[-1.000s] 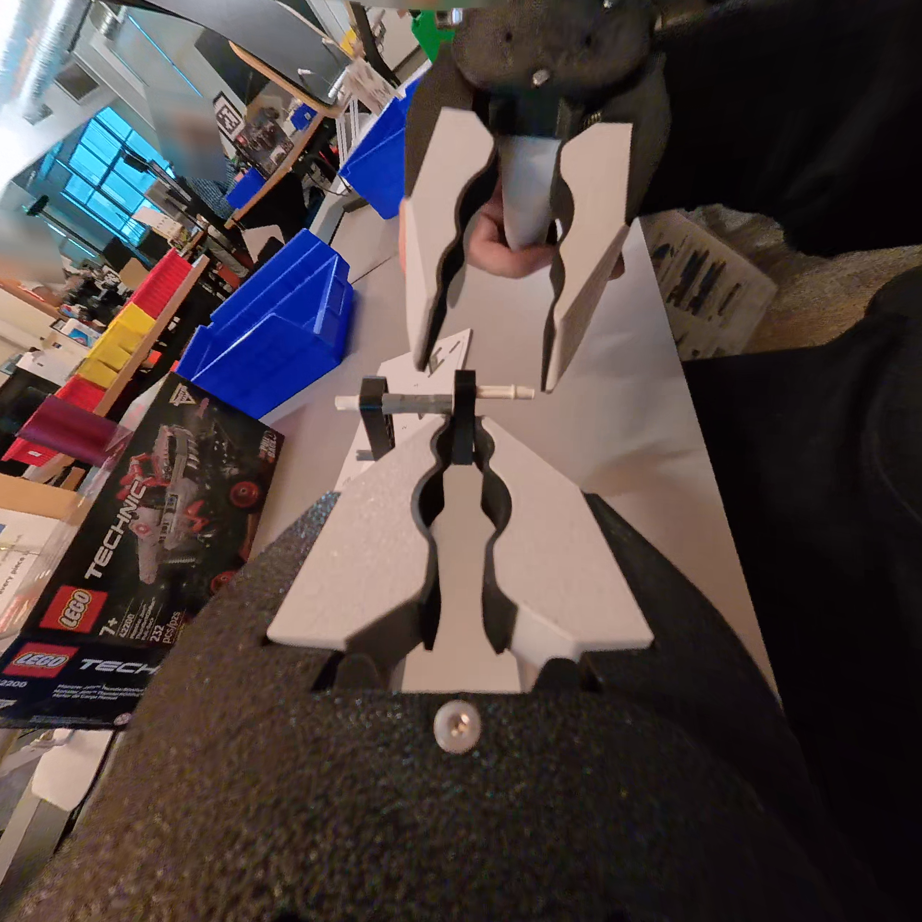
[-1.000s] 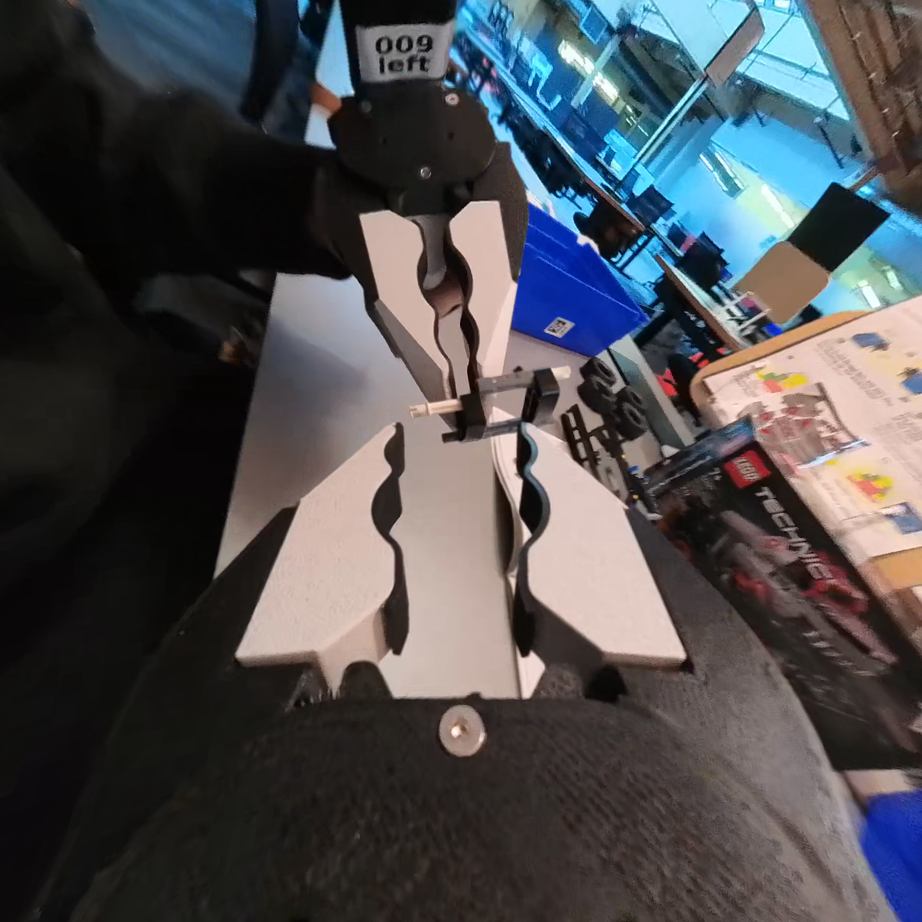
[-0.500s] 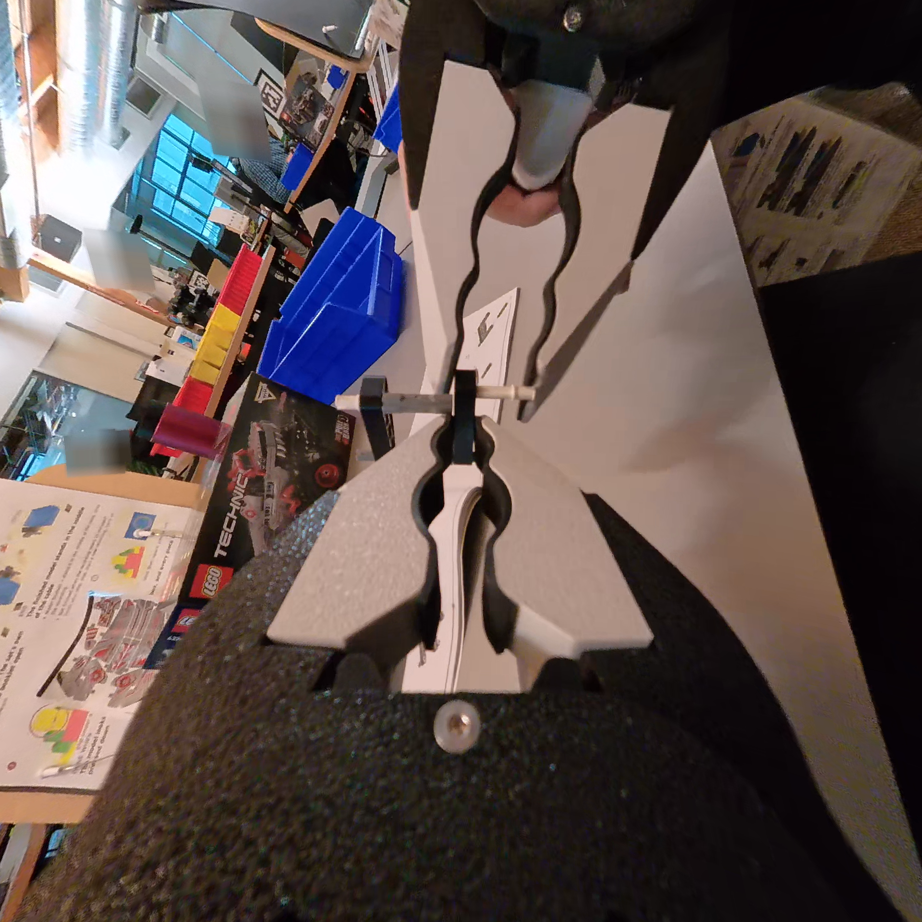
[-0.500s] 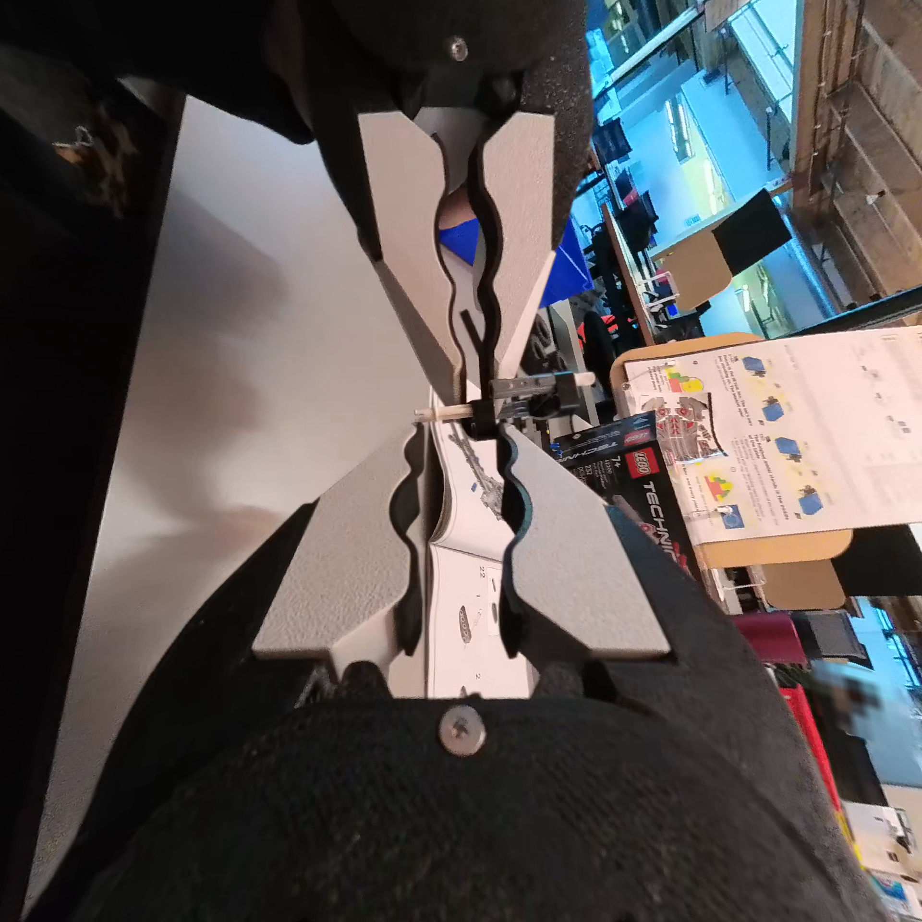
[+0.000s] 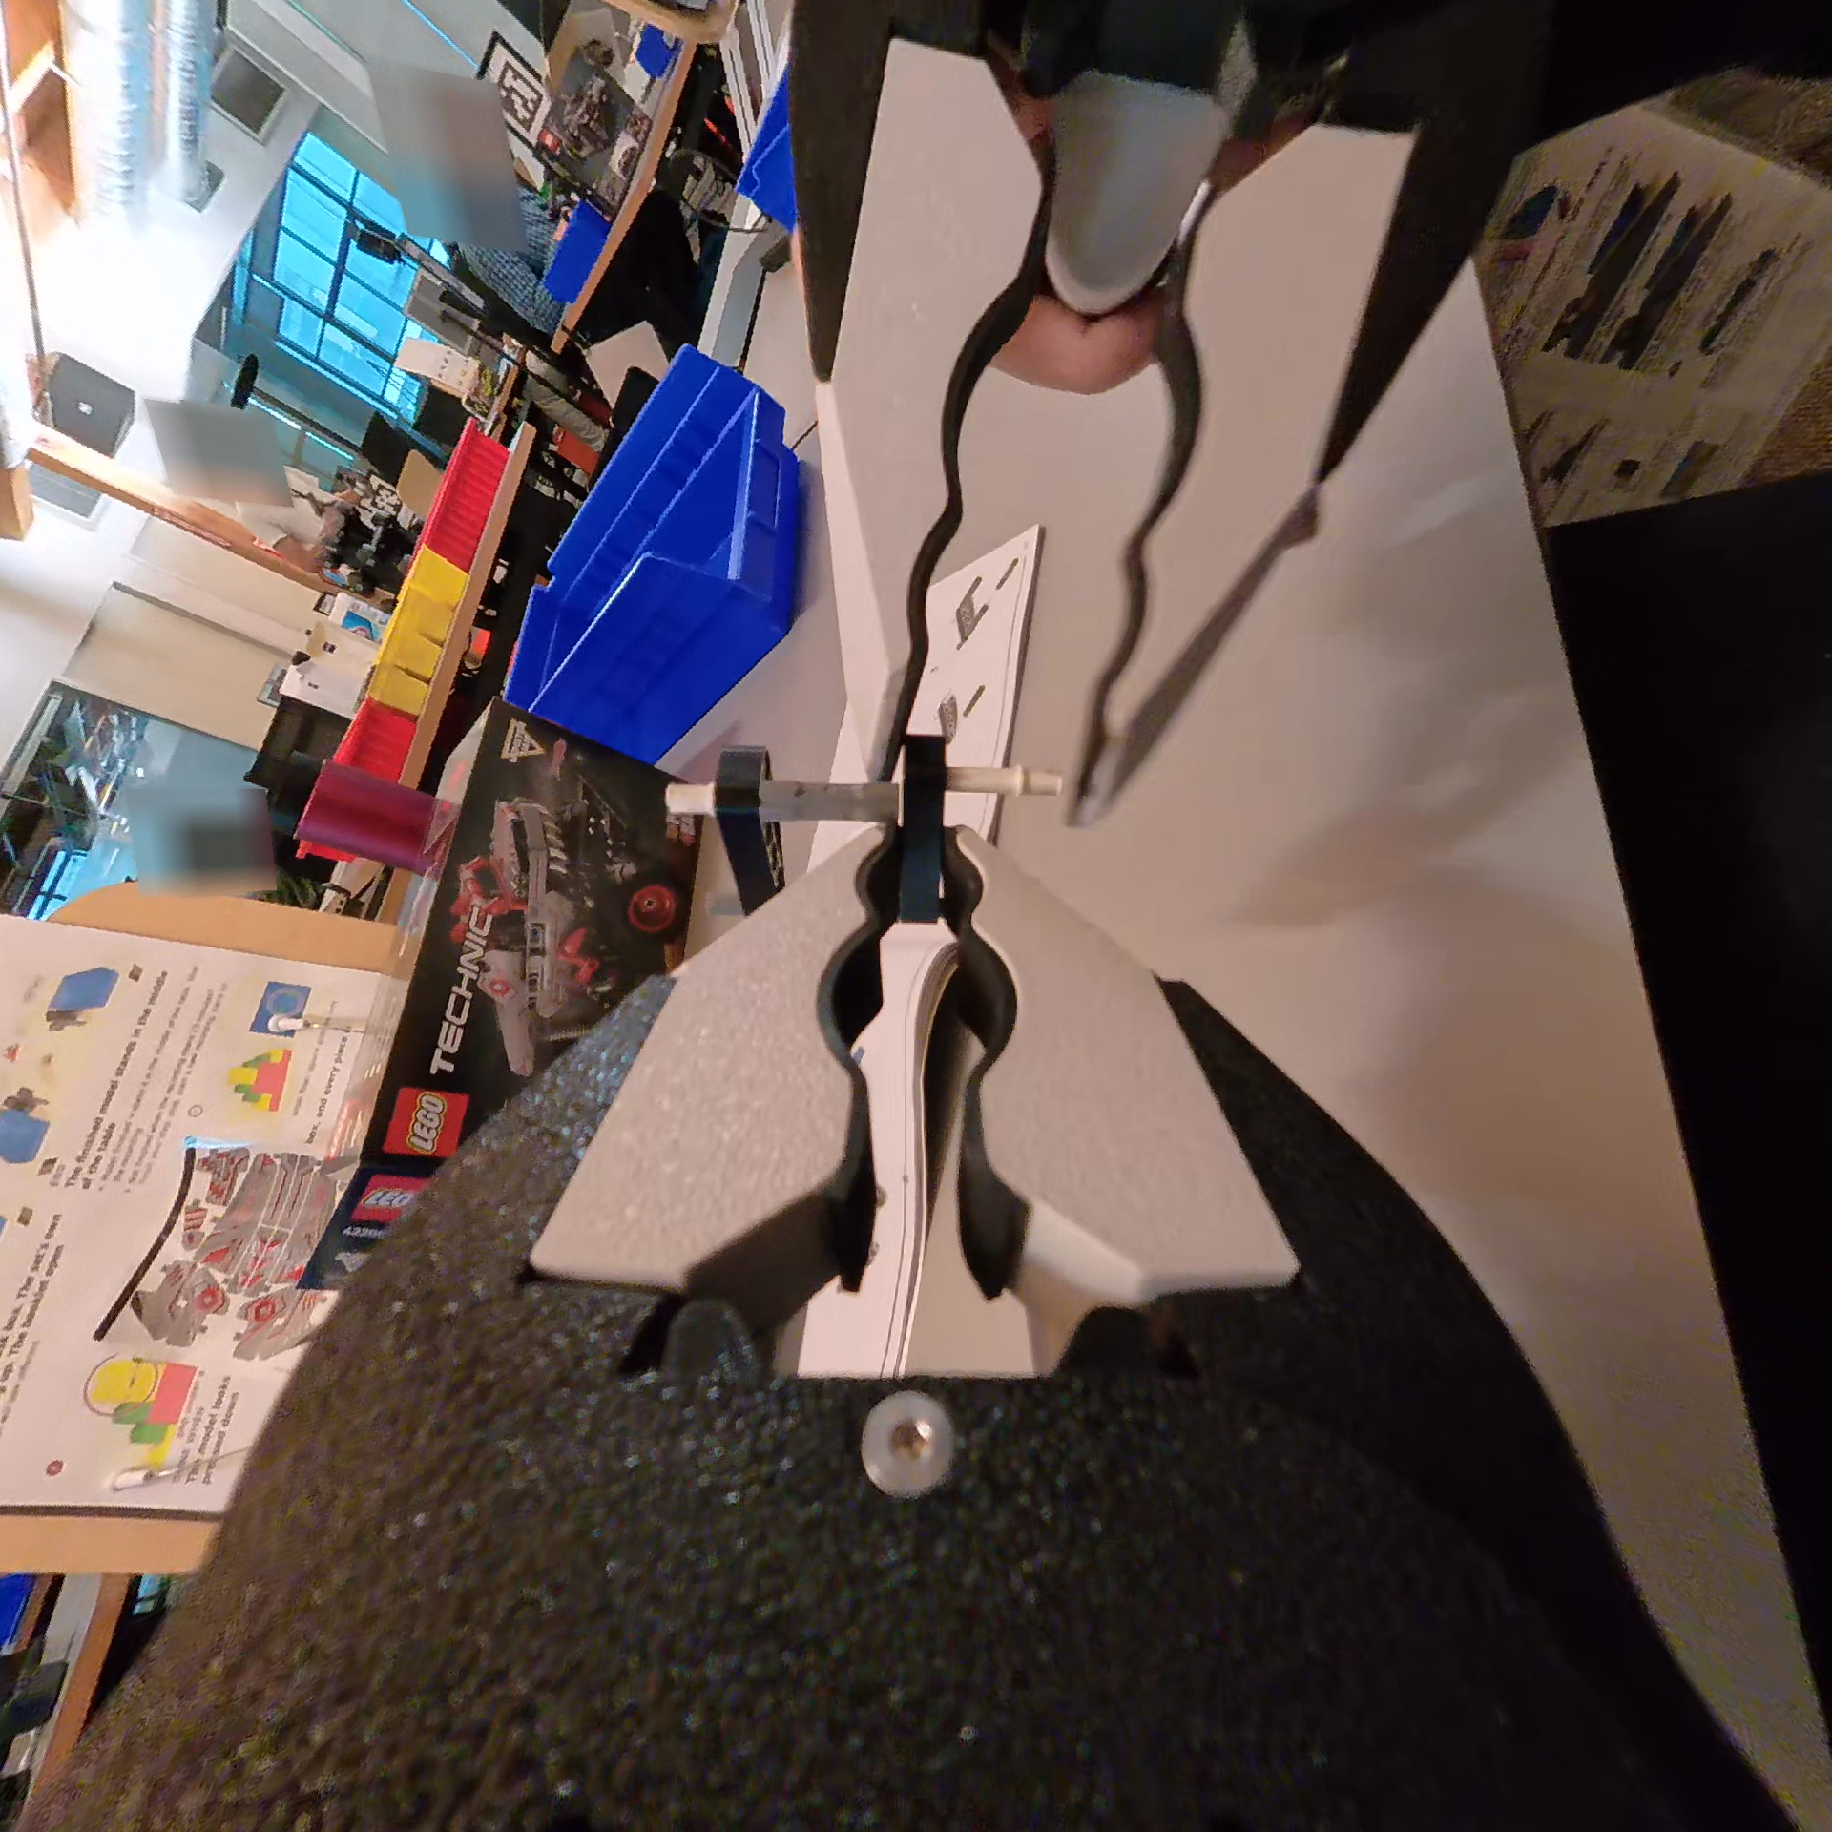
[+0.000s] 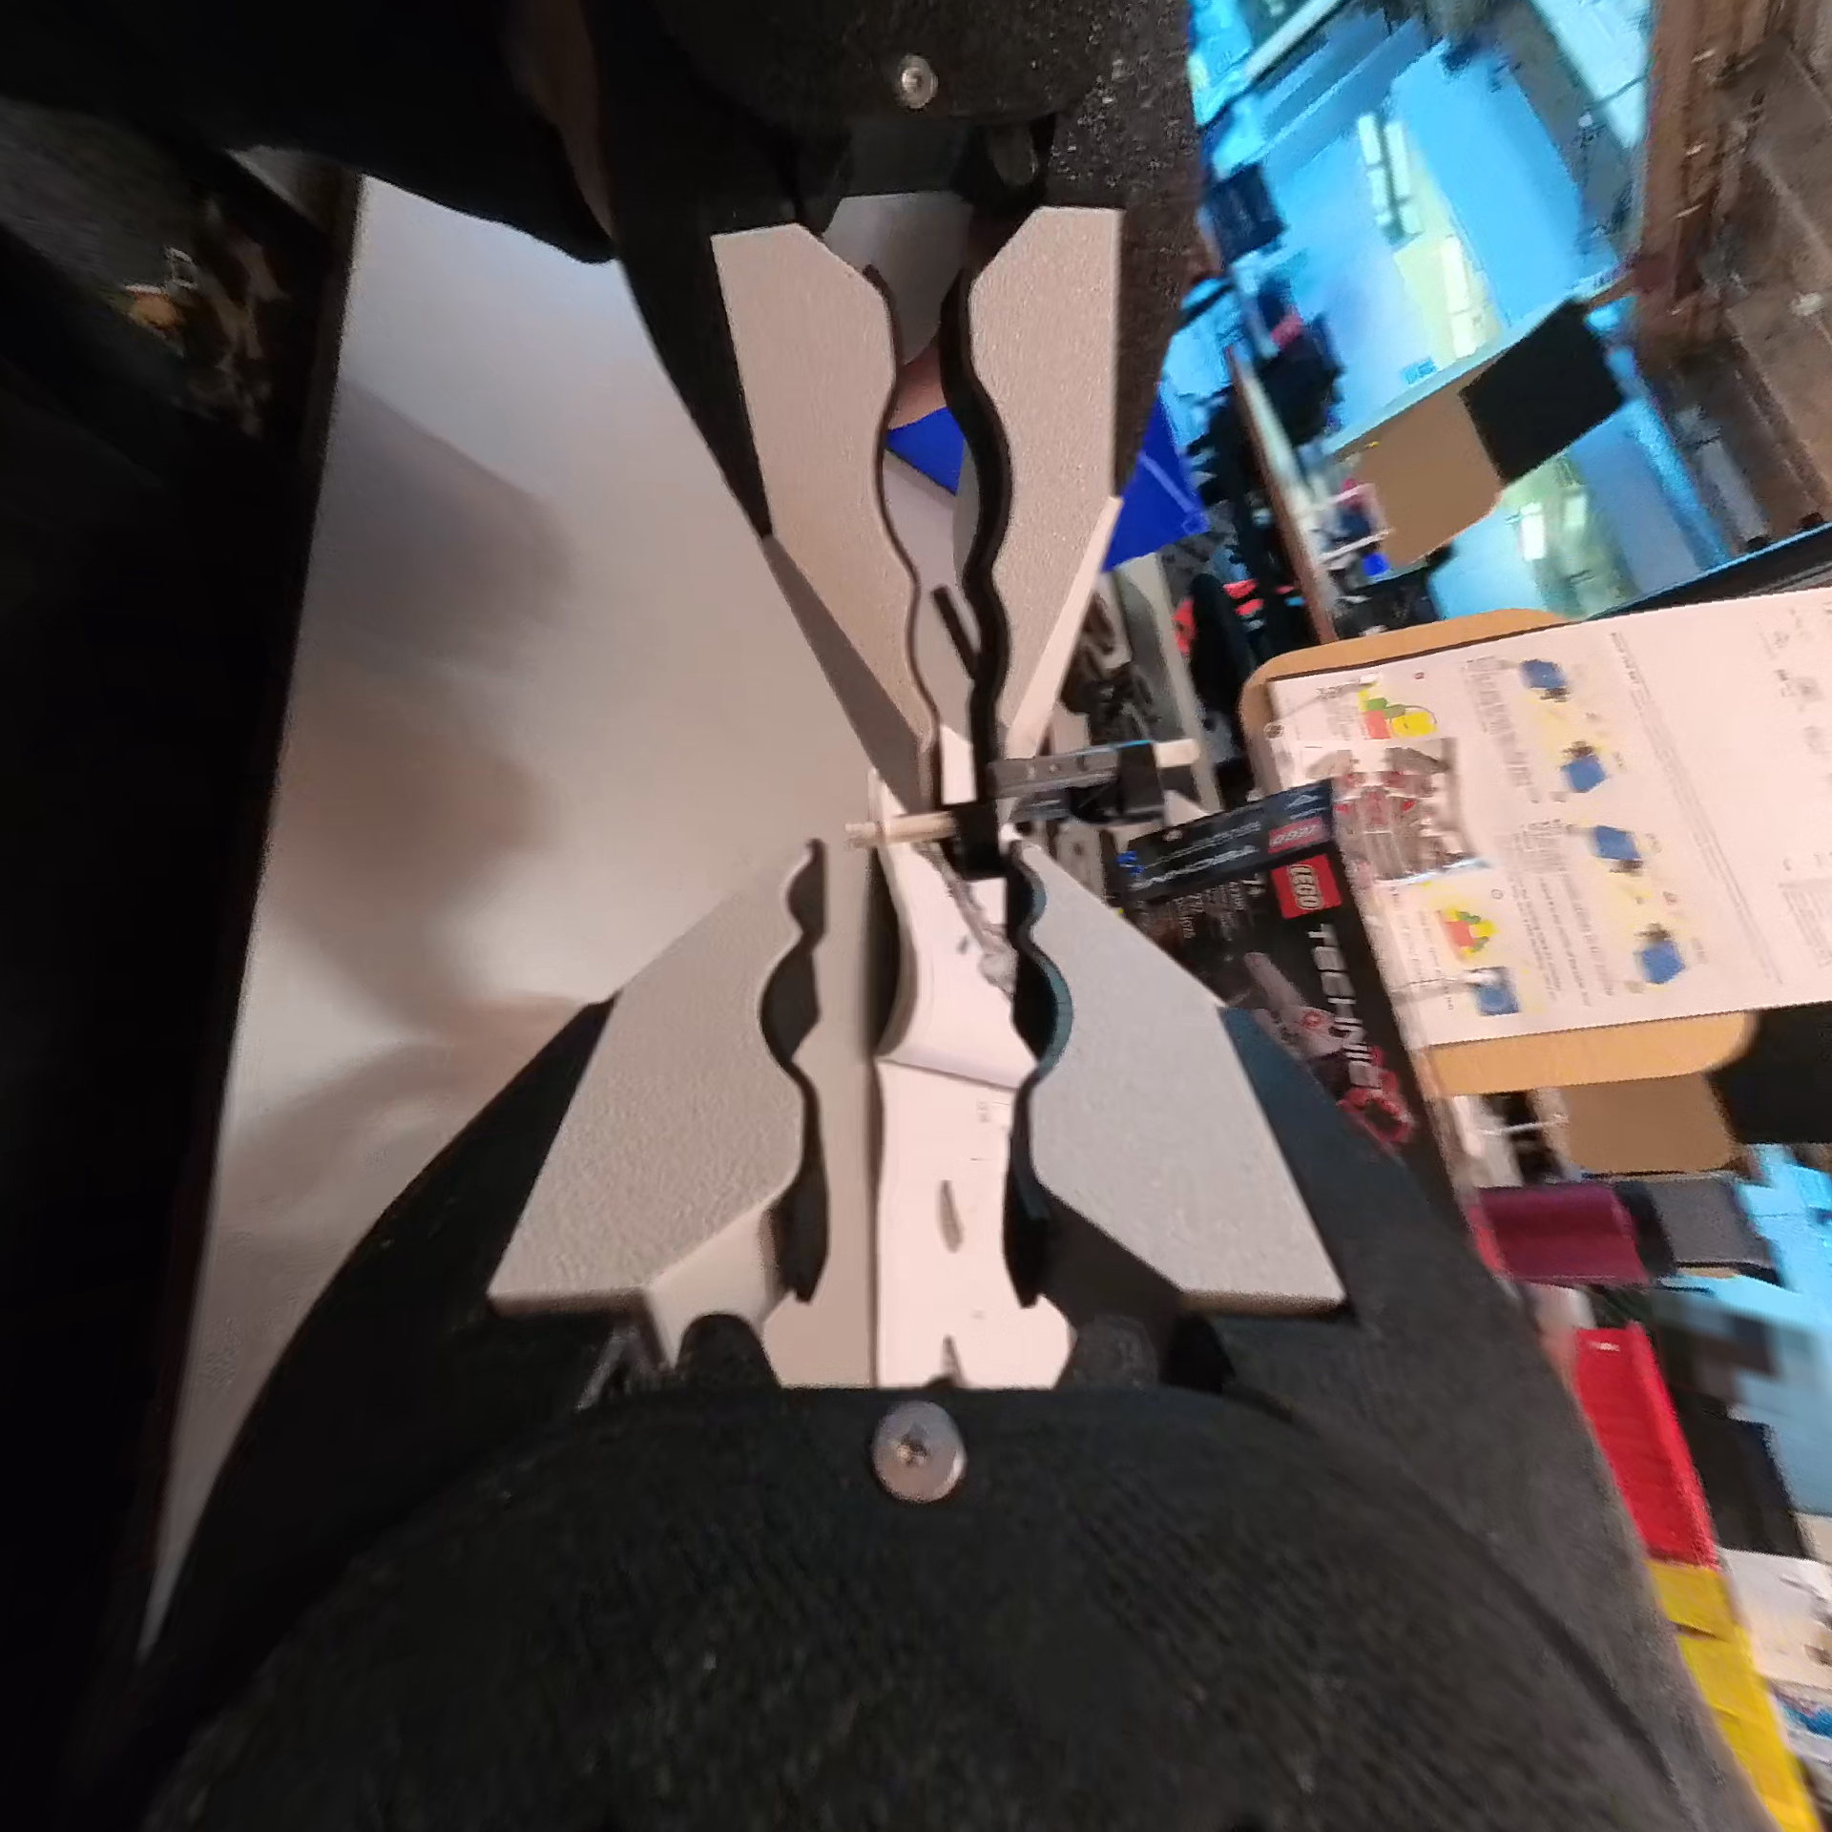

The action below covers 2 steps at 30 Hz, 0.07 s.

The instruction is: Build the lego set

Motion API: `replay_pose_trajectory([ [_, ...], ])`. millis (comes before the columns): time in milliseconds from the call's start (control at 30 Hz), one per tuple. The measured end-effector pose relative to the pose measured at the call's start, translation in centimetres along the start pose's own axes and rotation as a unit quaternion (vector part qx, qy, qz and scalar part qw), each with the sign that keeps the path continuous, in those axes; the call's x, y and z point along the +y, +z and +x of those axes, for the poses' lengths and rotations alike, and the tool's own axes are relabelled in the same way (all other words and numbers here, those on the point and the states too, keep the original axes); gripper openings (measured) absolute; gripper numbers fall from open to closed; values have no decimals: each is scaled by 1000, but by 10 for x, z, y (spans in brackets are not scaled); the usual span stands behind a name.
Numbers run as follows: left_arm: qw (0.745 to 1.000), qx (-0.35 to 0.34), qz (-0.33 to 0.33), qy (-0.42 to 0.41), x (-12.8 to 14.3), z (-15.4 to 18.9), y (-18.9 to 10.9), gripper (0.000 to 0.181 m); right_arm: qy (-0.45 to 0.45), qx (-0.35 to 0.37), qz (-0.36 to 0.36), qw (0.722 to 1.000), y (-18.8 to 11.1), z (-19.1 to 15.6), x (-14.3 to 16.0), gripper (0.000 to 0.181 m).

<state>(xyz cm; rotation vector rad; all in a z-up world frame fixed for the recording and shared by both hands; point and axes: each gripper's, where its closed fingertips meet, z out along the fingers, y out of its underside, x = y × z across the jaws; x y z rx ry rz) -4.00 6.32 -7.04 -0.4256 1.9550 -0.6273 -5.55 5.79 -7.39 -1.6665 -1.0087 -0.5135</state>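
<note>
Currently a small lego assembly [image 5: 872,793] is held above the bench [image 5: 1388,793], clamped by its black beam [image 5: 922,843] at the tips of the left claw [image 5: 920,872], which is closed on that beam. A pale axle [image 5: 1001,781] runs crosswise through the beam, its long axis lying across the line of both claws, with a grey sleeve and a second black piece [image 5: 744,823] on the side toward the set's box [image 5: 515,972]. The right claw [image 6: 917,843] is met tip to tip with the left one and is spread apart around the axle's free end; nothing is gripped by it. That free end lies between its fingers, so the right claw is judged the one better placed to act there. Whether either finger touches the axle cannot be told, since the right wrist view is blurred. The instruction booklet [image 5: 981,634] under the claws is largely covered, and the joints between the pieces are too small to be made out.
</note>
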Motion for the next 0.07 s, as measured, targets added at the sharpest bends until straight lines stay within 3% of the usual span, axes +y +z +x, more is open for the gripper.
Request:
replay_pose_trajectory([
  [67,1000,2,-3,3,0,2,1,5,-3,2,3,1000,0,1,-2,29],
])
